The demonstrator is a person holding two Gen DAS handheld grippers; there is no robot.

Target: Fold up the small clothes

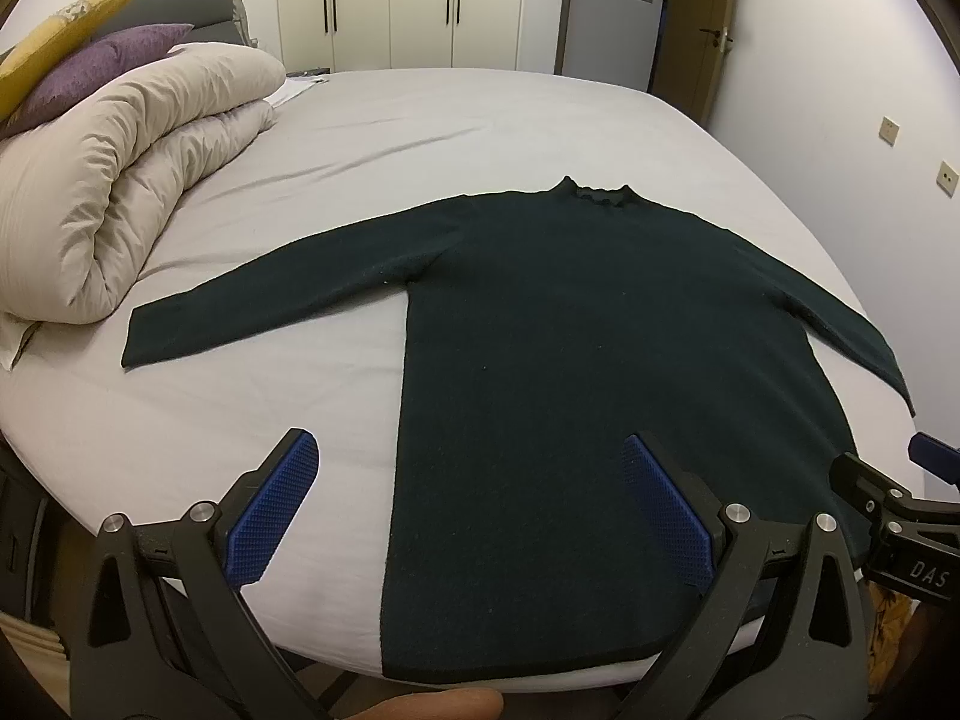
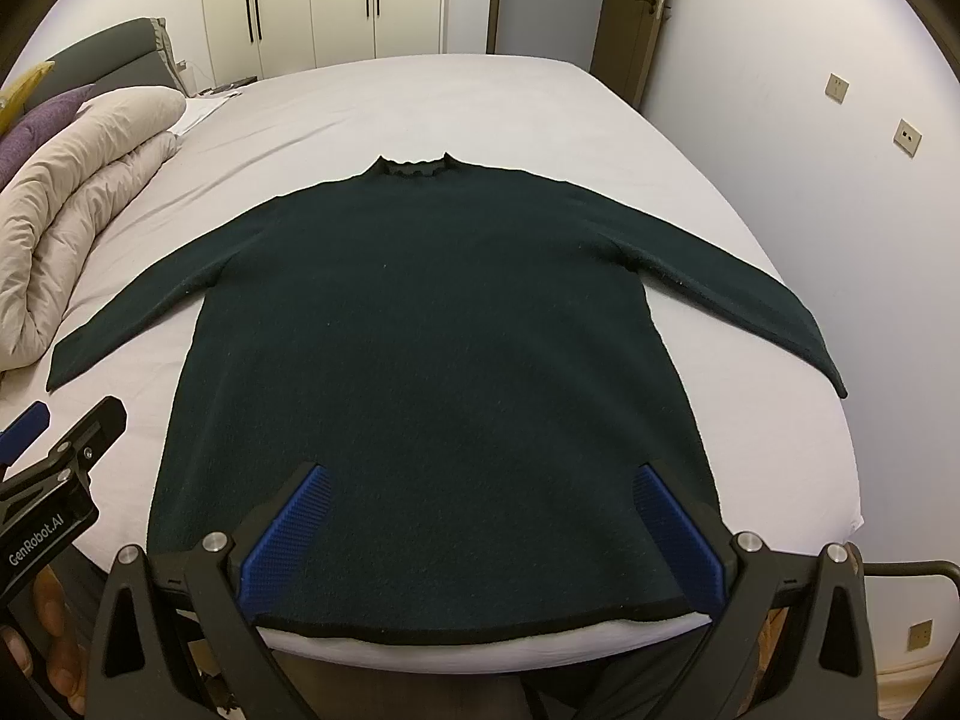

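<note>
A dark green long-sleeved sweater [image 1: 570,330] [image 2: 432,330] lies flat on the bed, collar away from me, both sleeves spread out to the sides, hem at the bed's near edge. My left gripper [image 1: 468,450] hovers open above the hem's left part, one blue pad over the sheet, the other over the sweater. My right gripper [image 2: 480,474] is open above the middle of the hem, with both blue pads over the fabric. Neither holds anything. Each gripper shows at the edge of the other's view, the right gripper [image 1: 900,498] and the left gripper [image 2: 54,450].
The bed [image 1: 420,132] has a light grey sheet. A rolled beige duvet [image 1: 132,180] with purple and yellow pillows [image 1: 90,66] sits at the left by the headboard. White wardrobes [image 2: 336,0] and a door [image 2: 642,12] stand beyond; a wall [image 2: 840,120] runs along the right.
</note>
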